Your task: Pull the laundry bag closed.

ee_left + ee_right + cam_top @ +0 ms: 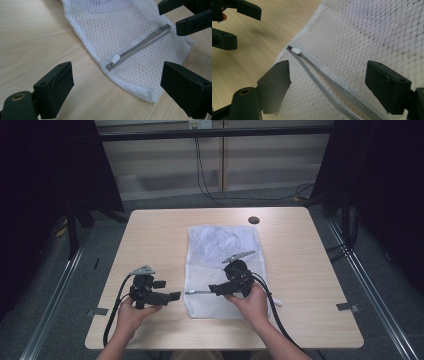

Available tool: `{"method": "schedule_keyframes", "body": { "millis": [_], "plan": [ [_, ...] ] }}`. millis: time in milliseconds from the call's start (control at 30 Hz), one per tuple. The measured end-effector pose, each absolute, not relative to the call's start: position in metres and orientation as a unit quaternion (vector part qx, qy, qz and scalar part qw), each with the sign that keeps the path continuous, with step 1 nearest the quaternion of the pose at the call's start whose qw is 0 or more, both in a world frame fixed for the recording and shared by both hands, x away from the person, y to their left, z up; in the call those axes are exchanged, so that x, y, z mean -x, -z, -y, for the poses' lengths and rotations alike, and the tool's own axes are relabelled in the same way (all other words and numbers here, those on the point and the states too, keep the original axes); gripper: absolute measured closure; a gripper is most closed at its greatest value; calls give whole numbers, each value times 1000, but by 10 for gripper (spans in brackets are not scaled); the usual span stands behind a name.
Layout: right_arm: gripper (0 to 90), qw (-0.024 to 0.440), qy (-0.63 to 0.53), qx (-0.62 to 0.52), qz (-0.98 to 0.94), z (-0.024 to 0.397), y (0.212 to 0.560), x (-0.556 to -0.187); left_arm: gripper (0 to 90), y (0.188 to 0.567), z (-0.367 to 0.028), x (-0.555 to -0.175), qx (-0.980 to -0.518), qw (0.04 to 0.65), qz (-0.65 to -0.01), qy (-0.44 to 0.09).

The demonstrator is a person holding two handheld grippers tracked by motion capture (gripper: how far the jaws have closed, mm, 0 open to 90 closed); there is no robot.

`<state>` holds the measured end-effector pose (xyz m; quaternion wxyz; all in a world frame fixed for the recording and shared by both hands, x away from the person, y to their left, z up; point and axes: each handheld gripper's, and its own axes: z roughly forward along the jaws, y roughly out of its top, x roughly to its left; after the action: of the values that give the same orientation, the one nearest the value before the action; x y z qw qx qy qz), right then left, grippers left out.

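Light wood tabletop (pixel 300 270) under the high view, grey floor and dark curtains around it. A white mesh laundry bag (pixel 222 270) is lying flat at the middle of the tabletop, its grey zipper (pixel 143 45) running across the end nearest me, with the white zipper pull (pixel 115 59) sitting at the zipper's left end. I am holding my right tongs (pixel 214 290) over the bag's near part, jaws standing apart on either side of the zipper line, pads pressing on nothing. I am keeping my left tongs (pixel 171 296) over bare wood just left of the bag, released, jaws wide, pointing toward the pull.
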<state>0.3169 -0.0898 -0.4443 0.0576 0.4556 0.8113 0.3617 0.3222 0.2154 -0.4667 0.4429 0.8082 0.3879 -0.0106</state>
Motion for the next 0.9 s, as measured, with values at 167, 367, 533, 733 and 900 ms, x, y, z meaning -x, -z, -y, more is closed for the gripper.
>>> {"method": "schedule_keyframes", "body": {
  "millis": [167, 367, 533, 733, 900],
  "plan": [
    [206, 58, -359, -451, -815, 81, 445, -320, 130, 467, -215, -322, -809, 443, -386, 16],
    [201, 54, -359, -451, -816, 70, 447, -323, 151, 467, -215, -323, -807, 444, -389, 22],
    [192, 45, -365, -458, -809, 64, 449, -325, 164, 468, -216, -324, -811, 434, -392, 30],
    [222, 38, -364, -453, -813, 59, 450, -326, 165, 468, -216, -325, -806, 437, -398, 32],
    [257, 26, -366, -461, -808, 55, 451, -328, 172, 468, -216, -325, -809, 434, -395, 34]
  ]
}}
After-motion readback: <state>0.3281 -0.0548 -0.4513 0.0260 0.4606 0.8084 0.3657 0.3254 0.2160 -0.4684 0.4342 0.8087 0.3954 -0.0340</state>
